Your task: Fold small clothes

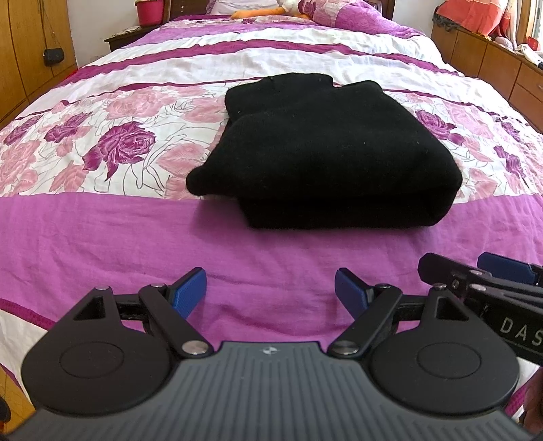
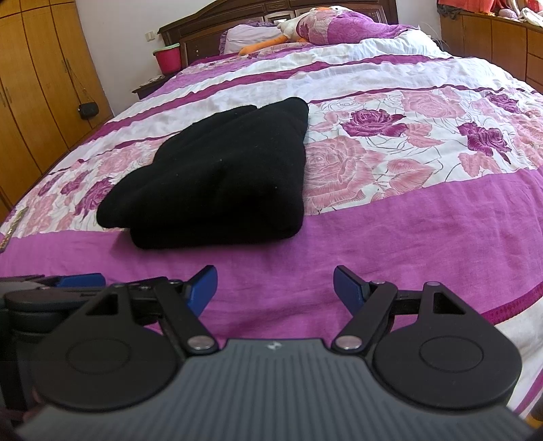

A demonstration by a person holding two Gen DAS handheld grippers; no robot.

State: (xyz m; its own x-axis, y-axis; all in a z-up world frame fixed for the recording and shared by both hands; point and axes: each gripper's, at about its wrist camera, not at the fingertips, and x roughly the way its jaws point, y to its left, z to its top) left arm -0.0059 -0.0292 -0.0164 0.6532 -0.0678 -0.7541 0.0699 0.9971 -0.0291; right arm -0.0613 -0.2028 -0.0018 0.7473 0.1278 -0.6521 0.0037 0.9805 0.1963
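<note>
Left claw (image 1: pixel 270 291): jaws spread wide, nothing between the blue pads (image 1: pixel 190 291). It is tilted downward over the plain purple band of the bedspread (image 1: pixel 101 244), short of the folded black garment (image 1: pixel 322 152) and not touching it. Right claw (image 2: pixel 275 288): jaws likewise wide and empty, tilted downward over the same purple band, also short of the garment and clear of it. The two claws sit close side by side at the near edge of the bed; each appears at the margin of the other's view.

The black garment lies folded into a compact, thick block on the bedspread, its near edge on the purple band, its far part on the rose-printed band. Beyond the garment, at the head of the bed, lie a pillow (image 2: pixel 251 37) and a plush toy (image 2: pixel 288 30)
</note>
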